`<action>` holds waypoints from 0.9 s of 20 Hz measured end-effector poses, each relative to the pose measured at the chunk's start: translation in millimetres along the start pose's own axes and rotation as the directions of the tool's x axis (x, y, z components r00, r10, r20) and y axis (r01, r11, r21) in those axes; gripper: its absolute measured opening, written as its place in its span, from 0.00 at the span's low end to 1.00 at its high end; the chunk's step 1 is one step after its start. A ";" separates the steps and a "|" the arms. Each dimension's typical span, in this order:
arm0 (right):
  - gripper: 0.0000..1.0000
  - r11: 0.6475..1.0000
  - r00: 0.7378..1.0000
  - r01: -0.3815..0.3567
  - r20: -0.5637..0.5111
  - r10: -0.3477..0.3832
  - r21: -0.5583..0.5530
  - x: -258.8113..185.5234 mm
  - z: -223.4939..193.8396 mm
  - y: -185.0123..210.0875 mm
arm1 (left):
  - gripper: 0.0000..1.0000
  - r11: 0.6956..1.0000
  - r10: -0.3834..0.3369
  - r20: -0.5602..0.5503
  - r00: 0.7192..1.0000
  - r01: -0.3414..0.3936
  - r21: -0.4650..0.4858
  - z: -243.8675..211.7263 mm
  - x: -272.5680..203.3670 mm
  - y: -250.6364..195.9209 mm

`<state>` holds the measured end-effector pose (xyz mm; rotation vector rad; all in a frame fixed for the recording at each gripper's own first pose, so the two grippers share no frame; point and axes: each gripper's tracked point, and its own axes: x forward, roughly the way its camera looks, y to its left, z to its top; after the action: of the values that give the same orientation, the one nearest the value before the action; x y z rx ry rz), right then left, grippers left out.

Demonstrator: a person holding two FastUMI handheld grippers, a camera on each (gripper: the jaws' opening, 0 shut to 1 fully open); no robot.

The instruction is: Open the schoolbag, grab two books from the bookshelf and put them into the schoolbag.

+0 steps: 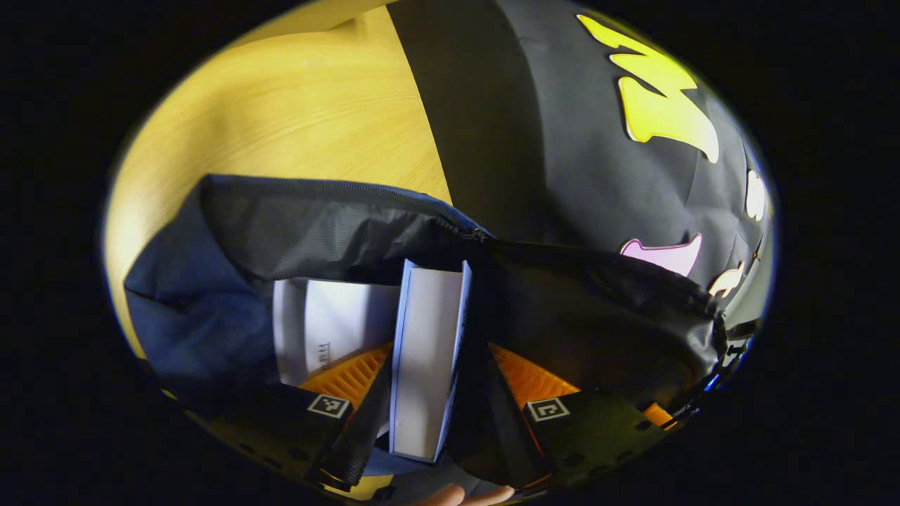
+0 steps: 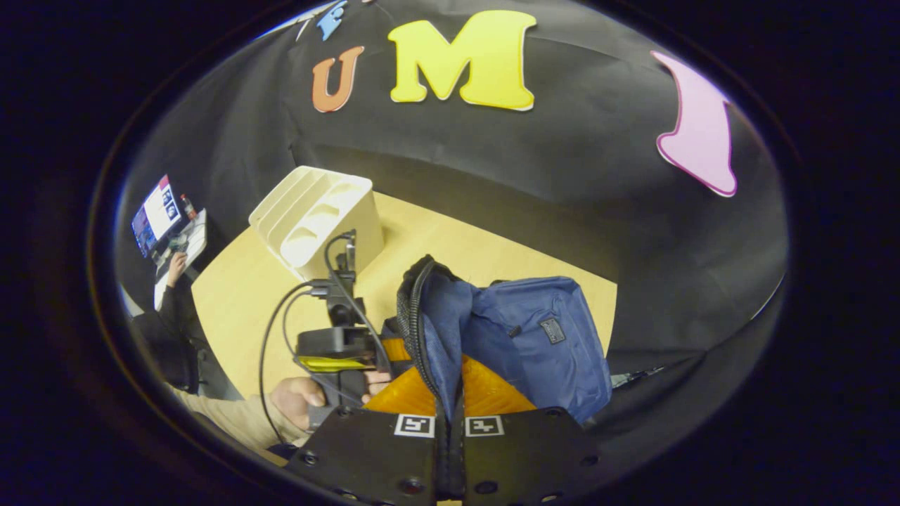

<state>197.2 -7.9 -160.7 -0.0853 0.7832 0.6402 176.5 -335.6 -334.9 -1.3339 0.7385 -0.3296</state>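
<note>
Matt blue woven cloth on the schoolbag (image 2: 534, 344), black ribbed lining (image 1: 337, 225) inside its mouth. Smooth white paper (page edges) on the book (image 1: 425, 358) between ribbed orange plastic fingers (image 1: 348, 376). Pale wood-grain table (image 1: 295, 112) beyond, satin finish. Smooth cream plastic bookshelf (image 2: 316, 218) ahead to the left.

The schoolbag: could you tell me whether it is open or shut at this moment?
Open. In the left gripper view the schoolbag gapes at its zipped mouth, with a book between the left gripper fingers going in beside another white book.
</note>
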 end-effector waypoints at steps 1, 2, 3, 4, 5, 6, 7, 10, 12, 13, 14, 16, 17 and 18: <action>0.01 1.000 1.000 0.005 0.000 -0.005 0.010 1.0 -1.2 -0.9 | 0.90 0.999 0.019 0.005 1.000 -0.019 0.030 2.3 -11.1 1.6; 0.01 1.000 1.000 0.012 0.003 -0.012 0.014 2.4 -3.2 -1.4 | 0.78 0.999 0.015 0.000 1.000 -0.015 0.046 3.1 -24.6 -1.8; 0.01 1.000 1.000 0.024 0.002 -0.024 0.015 4.9 -5.0 -3.3 | 0.91 0.999 0.008 -0.009 1.000 -0.007 0.053 5.1 -39.6 -7.0; 0.01 0.999 0.999 0.032 0.001 -0.032 0.023 5.1 -7.5 -4.2 | 0.79 0.998 0.009 -0.012 1.000 -0.008 0.067 7.3 -54.0 -10.6; 0.01 0.998 0.999 0.035 0.001 -0.035 0.043 5.9 -8.4 -4.0 | 0.78 0.996 0.017 -0.009 1.000 -0.016 0.088 10.2 -67.5 -12.6; 0.01 0.997 0.999 0.037 0.002 -0.037 0.064 5.9 -9.8 -2.3 | 0.79 0.993 0.029 -0.003 1.000 -0.028 0.115 13.5 -80.8 -15.3; 0.01 0.996 0.999 0.043 0.003 -0.043 0.075 5.5 -10.9 -1.3 | 0.79 0.988 0.046 0.002 0.999 -0.045 0.145 17.6 -92.9 -17.5; 0.01 0.993 0.998 0.067 -0.010 -0.066 0.095 7.2 -18.0 3.0 | 0.79 0.962 0.131 -0.008 0.991 -0.125 0.241 19.8 -128.1 -10.4; 0.02 0.991 0.996 0.088 -0.012 -0.087 0.104 8.9 -23.2 6.7 | 0.78 0.930 0.212 -0.010 0.977 -0.198 0.310 19.3 -151.6 0.3; 0.02 0.989 0.995 0.097 -0.013 -0.096 0.109 8.1 -24.7 8.9 | 0.79 0.902 0.266 0.003 0.964 -0.250 0.353 23.0 -163.3 8.9; 0.03 0.988 0.995 0.100 -0.012 -0.099 0.117 8.7 -28.5 12.9 | 0.79 0.876 0.305 0.012 0.952 -0.285 0.390 24.4 -177.0 15.5; 0.05 0.985 0.994 0.110 -0.017 -0.108 0.130 8.8 -35.5 17.8 | 0.79 0.823 0.369 0.023 0.929 -0.338 0.456 23.2 -205.4 23.7; 0.05 0.985 0.994 0.106 -0.012 -0.105 0.138 8.7 -37.6 21.1 | 0.79 0.795 0.401 0.031 0.916 -0.364 0.486 25.1 -219.5 27.3; 0.09 0.984 0.995 0.103 -0.004 -0.104 0.145 7.5 -38.6 24.9 | 0.79 0.762 0.432 0.045 0.901 -0.391 0.516 27.2 -232.7 32.0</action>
<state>162.8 4.4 -189.5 0.0083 0.8142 0.4829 17.4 -165.3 -295.3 -0.6242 0.9108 -0.2000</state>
